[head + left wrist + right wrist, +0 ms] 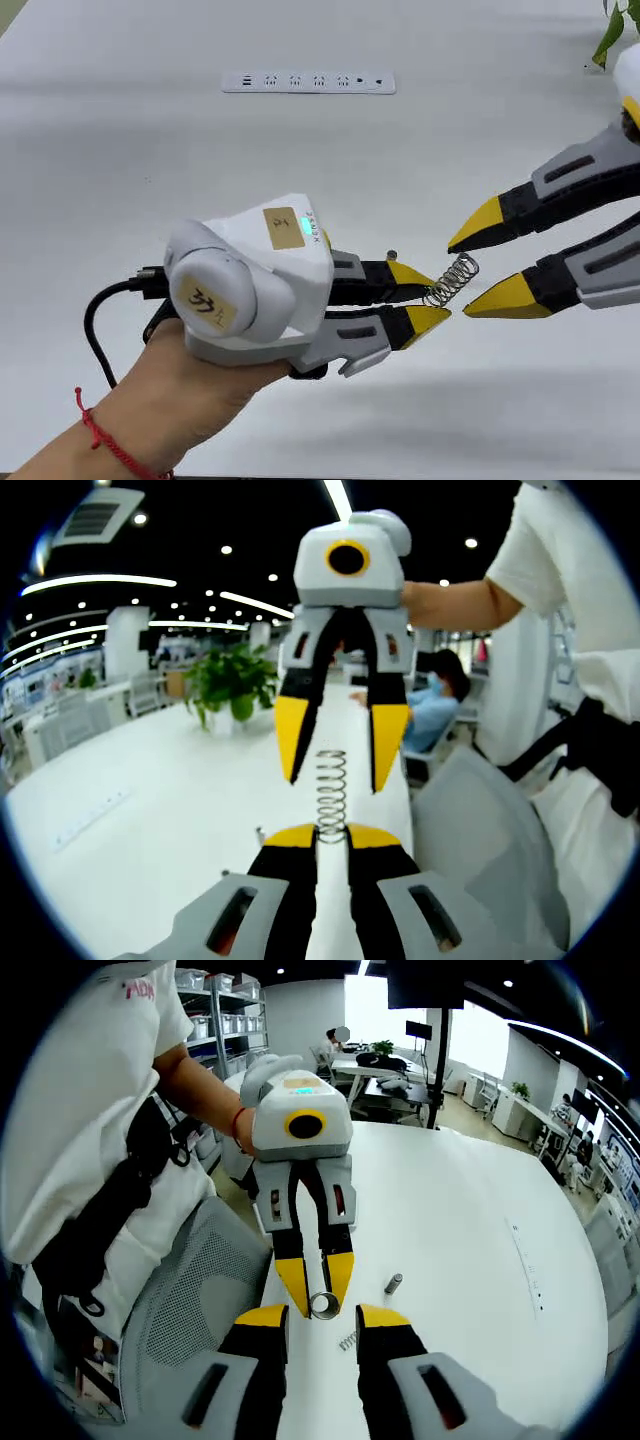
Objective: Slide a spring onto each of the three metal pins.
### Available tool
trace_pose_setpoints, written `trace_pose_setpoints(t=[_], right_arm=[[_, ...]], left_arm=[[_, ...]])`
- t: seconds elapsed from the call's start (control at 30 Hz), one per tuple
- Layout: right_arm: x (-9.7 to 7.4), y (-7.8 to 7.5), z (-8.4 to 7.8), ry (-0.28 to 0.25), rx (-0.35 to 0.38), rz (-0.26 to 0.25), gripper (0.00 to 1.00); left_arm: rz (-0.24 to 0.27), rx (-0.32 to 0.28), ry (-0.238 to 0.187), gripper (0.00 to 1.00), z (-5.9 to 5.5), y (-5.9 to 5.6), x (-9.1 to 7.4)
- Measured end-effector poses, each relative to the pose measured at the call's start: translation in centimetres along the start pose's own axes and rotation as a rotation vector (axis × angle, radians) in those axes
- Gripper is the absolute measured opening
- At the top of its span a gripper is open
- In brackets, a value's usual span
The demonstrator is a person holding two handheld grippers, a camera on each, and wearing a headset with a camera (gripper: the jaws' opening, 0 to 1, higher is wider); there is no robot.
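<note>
Bench [300, 180]; L gripper [438, 298] nips spring [455, 278], R [325, 1318] agape

White tabletop [150, 130] with a white power strip [308, 82] lying at its far side. Nearer, a small metal pin [393, 1283] and a loose spring [347, 1341] sit close together on the surface.

Gripper views face each other across the spring [331, 795].
</note>
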State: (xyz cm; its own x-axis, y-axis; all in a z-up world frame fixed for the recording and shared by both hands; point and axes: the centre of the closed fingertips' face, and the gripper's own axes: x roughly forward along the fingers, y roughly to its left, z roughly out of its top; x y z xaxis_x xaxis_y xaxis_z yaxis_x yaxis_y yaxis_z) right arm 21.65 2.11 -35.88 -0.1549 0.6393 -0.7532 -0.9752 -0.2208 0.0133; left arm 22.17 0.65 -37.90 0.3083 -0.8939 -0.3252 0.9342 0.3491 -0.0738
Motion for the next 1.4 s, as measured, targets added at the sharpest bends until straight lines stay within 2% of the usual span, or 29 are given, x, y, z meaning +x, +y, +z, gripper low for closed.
trace_pose_setpoints(t=[0.27, 0.63, 0.73, 0.83, 1.4], right_arm=[[1.0, 0.5, -0.2, 0.102, -0.067, 0.085, 0.21], [1.4, 0.6, -0.6, 0.182, -0.111, 0.126, 0.15], [1.2, 0.7, -0.7, 0.193, -0.111, 0.139, 0.15], [0.9, 0.1, -1.6, 0.203, -0.115, 0.149, 0.14], [1.5, 0.7, -1.2, 0.219, -0.124, 0.153, 0.12]], left_arm=[[-0.008, 0.003, 0.008, 0.1, -0.3, -0.3, 0.1], [-0.01, 0.008, 0.008, 0.1, -0.3, -0.5, 0.3], [-0.01, 0.008, 0.01, 0.1, -0.4, -0.5, 0.3], [-0.01, 0.009, 0.011, 0.1, -0.5, -0.4, 0.3], [-0.012, 0.015, 0.019, 0.1, -0.7, -0.5, 0.4]])
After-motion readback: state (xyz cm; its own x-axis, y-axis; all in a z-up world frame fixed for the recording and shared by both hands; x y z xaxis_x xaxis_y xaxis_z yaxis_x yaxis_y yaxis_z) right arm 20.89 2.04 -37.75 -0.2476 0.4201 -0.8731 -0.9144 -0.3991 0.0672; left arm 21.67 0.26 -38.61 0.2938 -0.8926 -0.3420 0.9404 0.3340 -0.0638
